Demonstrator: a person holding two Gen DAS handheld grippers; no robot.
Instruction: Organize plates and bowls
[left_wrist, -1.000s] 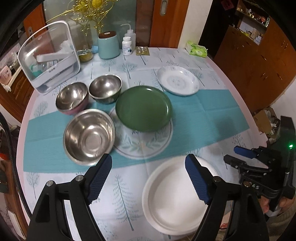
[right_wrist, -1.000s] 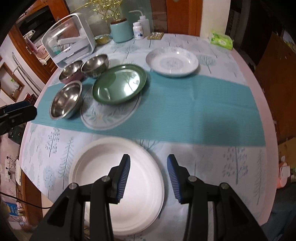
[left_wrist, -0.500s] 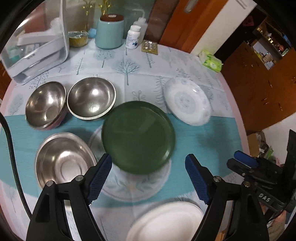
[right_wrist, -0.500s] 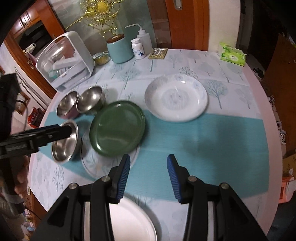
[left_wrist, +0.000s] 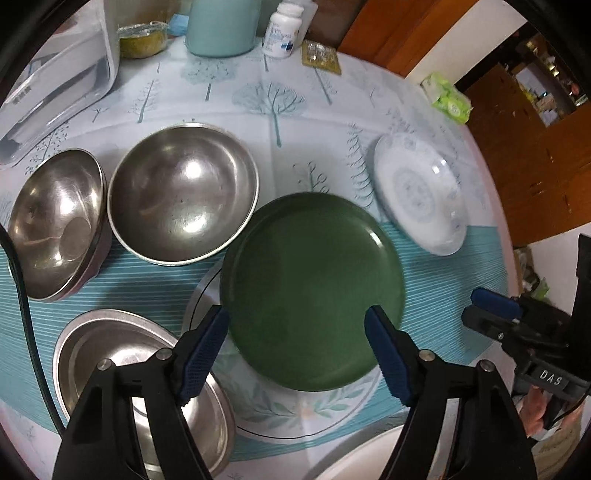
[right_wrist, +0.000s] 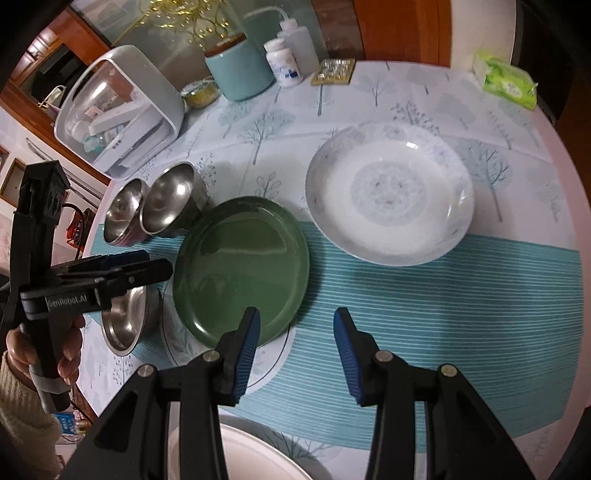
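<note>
A green plate (left_wrist: 314, 291) (right_wrist: 240, 273) lies on a larger leaf-patterned plate (left_wrist: 295, 410) (right_wrist: 273, 354). Three steel bowls stand to its left: one at the far left (left_wrist: 51, 225), one in the middle (left_wrist: 181, 192), one nearer (left_wrist: 125, 373). A white flowered dish (left_wrist: 421, 192) (right_wrist: 391, 195) lies to the right. A plain white plate (right_wrist: 236, 458) is at the near edge. My left gripper (left_wrist: 295, 350) is open above the green plate's near edge. My right gripper (right_wrist: 295, 354) is open above the teal runner, right of the green plate.
At the back of the table stand a clear storage box (right_wrist: 118, 110), a teal canister (right_wrist: 240, 70), a pill bottle (right_wrist: 284, 62), a small jar (left_wrist: 144, 37) and a green tissue pack (right_wrist: 509, 81). The round table's edge curves along the right.
Both grippers have moved forward and lower, from over the plain white plate towards the green plate. Both have stayed open. The dishes have not moved.
</note>
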